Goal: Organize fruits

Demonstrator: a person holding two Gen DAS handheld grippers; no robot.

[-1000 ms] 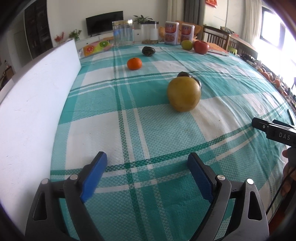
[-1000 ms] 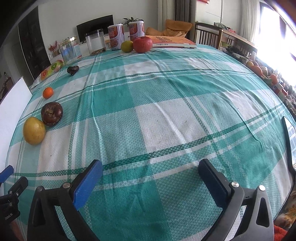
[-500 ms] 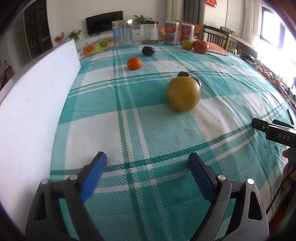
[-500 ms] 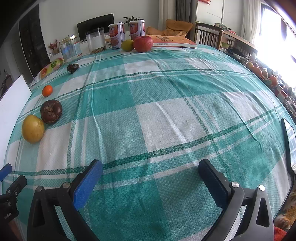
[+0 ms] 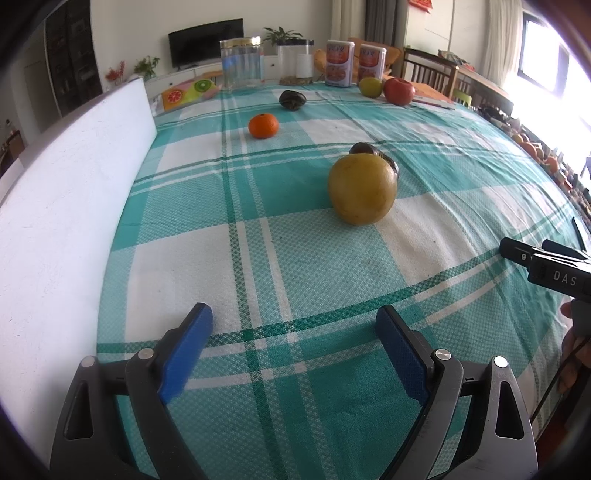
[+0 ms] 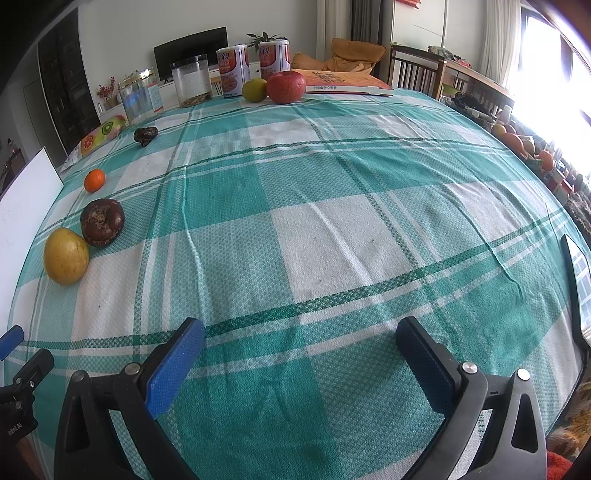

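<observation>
While the fruits are lying scattered on the checked tablecloth [image 6: 332, 229], the left gripper [image 5: 293, 345] and right gripper [image 6: 301, 356] are hovering low with jaws spread wide and empty, probably readying a reach toward the nearby yellow fruit [image 5: 362, 189], which is resting against a dark brown fruit [image 6: 102, 221].

Table under a teal-and-white plaid tablecloth [image 6: 332, 229]. White wall behind, dark TV [image 5: 205, 41] on a low white cabinet [image 5: 192, 72], potted plant [image 5: 282, 34] beside it. Tall dark shelving [image 5: 70, 55] at far left. Wooden chairs [image 6: 415, 70] along the far right side. Bright window [image 6: 543, 55] at right with pale curtains [image 5: 496, 44], daylight washing out that edge.
</observation>
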